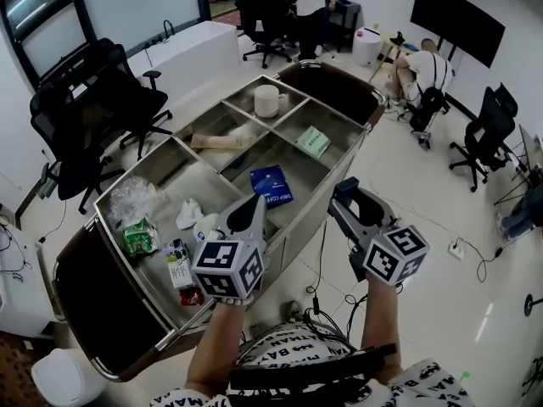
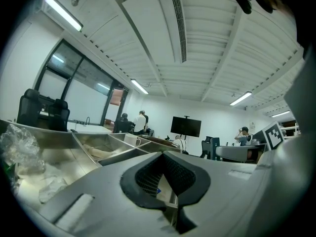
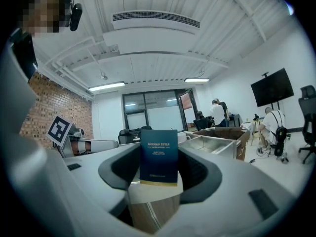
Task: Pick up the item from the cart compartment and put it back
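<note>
Right gripper [image 1: 344, 195] is clamped, jaws fairly wide, on a flat dark navy box [image 3: 158, 156] with pale lettering. The box stands upright between the black ribbed pads. It's held just off the right-hand rim of the stainless-steel cart [image 1: 307, 225], outside the compartments. Left gripper [image 1: 254, 205] is pinched closed with nothing in it, its tapered tips pointing in over the cart.

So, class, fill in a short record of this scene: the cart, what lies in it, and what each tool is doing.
Cart: steel, split into compartments
In cart: white mug, green packet, blue packet
Left tool: shut, empty, tip over the cart
Right tool: closed on a dark blue box, beside the cart
</note>
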Tool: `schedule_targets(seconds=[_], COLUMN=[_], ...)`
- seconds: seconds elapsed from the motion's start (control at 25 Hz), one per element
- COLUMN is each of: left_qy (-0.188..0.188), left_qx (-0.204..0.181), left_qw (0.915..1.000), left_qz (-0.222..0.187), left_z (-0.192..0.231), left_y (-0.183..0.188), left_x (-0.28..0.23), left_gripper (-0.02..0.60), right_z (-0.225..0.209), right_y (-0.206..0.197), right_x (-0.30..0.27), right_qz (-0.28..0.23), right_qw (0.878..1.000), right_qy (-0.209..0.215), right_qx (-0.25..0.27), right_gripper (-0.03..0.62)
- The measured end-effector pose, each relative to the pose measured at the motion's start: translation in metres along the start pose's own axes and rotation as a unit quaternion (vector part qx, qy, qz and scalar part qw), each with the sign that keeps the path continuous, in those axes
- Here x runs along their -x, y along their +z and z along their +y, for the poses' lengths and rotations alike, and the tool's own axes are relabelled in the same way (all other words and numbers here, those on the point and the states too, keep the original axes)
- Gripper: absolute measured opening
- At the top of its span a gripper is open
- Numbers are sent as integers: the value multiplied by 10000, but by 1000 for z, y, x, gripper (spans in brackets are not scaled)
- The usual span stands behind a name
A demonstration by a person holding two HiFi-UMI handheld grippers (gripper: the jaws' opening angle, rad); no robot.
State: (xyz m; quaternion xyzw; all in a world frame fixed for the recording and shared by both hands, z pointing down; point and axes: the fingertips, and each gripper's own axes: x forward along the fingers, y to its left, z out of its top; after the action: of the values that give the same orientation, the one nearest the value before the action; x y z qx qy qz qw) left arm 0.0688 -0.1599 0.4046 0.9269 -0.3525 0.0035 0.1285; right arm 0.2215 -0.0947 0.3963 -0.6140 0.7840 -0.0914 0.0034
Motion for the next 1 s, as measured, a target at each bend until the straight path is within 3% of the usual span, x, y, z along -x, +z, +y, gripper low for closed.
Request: schedule_targets(seconds=[0.6,1.0], left_qy=[247,430], left_qx=[-14,162], left_qw=[9996,9989], left_qz=[130,67], left_z=[19,37], left_y=[-3,-2], left_x=[-5,-12], left_gripper=[0,0], right_z=[-3,15], right_y=[22,71], right_x=[-36,-107], right_qz=[-39,452], right_qw=[9994,9857], right_qy=[243,1188], right_qx=[246,1103], right_gripper=[250,250])
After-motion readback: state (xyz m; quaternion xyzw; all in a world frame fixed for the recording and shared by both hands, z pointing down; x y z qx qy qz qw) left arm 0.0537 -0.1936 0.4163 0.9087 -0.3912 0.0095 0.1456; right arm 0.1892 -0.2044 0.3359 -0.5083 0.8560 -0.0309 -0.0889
